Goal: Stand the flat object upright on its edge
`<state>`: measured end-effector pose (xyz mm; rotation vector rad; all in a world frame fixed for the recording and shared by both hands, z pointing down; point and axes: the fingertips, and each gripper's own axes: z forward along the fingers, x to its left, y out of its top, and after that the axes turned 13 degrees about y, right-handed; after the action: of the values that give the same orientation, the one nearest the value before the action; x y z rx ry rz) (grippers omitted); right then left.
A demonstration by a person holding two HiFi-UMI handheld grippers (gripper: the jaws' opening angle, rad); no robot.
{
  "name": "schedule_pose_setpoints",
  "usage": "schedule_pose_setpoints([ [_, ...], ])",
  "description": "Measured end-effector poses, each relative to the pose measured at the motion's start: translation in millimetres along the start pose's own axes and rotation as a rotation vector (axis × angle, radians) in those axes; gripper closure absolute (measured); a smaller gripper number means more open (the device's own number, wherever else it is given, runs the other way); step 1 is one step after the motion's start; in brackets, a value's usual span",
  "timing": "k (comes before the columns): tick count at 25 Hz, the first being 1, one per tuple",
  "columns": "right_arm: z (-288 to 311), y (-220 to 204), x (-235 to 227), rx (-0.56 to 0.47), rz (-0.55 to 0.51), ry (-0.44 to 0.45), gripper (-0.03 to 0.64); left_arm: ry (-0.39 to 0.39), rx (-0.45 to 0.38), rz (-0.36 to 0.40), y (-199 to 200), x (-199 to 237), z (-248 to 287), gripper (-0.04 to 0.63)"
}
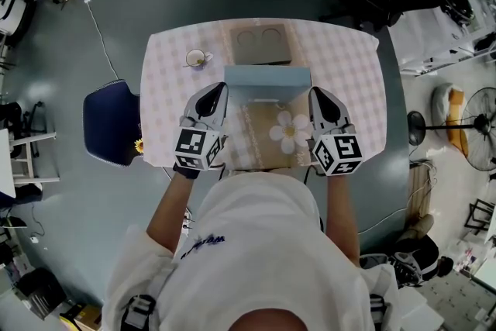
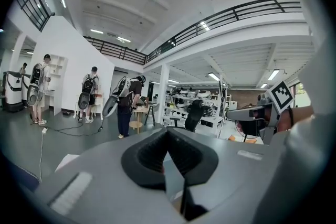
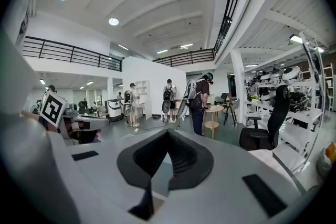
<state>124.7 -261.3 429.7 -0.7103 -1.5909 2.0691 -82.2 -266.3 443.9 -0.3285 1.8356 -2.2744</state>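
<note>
**Clamping the blue board at both its short ends**

Head view: The blue board [image 1: 267, 77] sits at the middle of the counter [image 1: 167, 89]. Its long axis runs left to right across the person's front. It is just beyond a brownish mat [image 1: 260, 139] that bears a white flower [image 1: 288, 132]. The board's broad face is turned up and toward the person. Whether it stands fully upright or leans cannot be told from this steep angle. The left hand-held gripper [image 1: 222, 91] meets the board's left end and the right hand-held gripper [image 1: 314, 93] meets its right end. Both point away from the person and slightly inward. Just behind the board lies a grey tray [image 1: 262, 45] with two round hollows, and a cup [image 1: 198, 58] stands to the tray's left. A blue chair [image 1: 112, 122] stands at the counter's left side.

Left gripper view: The black pads [image 2: 147, 157] are drawn fully together. Only a thin pale-blue sliver, the board's edge, shows between them, so this hand-held gripper is closed on the board. Beyond it is an open hall where people with backpacks [image 2: 123, 102] stand.

Right gripper view: The pads [image 3: 144, 157] here are likewise closed tight on a narrow pale-blue strip of the board. The jaws point nearly level across the hall.
</note>
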Motion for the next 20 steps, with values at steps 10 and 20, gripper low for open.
schedule_pose_setpoints([
  [10, 1.9, 1.4, 0.9, 0.011, -0.009, 0.008, 0.614, 0.002, 0.002, -0.002, 0.0, 2.7, 1.2, 0.594],
  [20, -0.8, 5.0, 1.2, 0.014, -0.015, 0.017, 0.614, 0.002, 0.003, -0.005, 2.7, 0.0, -0.8, 0.594],
])
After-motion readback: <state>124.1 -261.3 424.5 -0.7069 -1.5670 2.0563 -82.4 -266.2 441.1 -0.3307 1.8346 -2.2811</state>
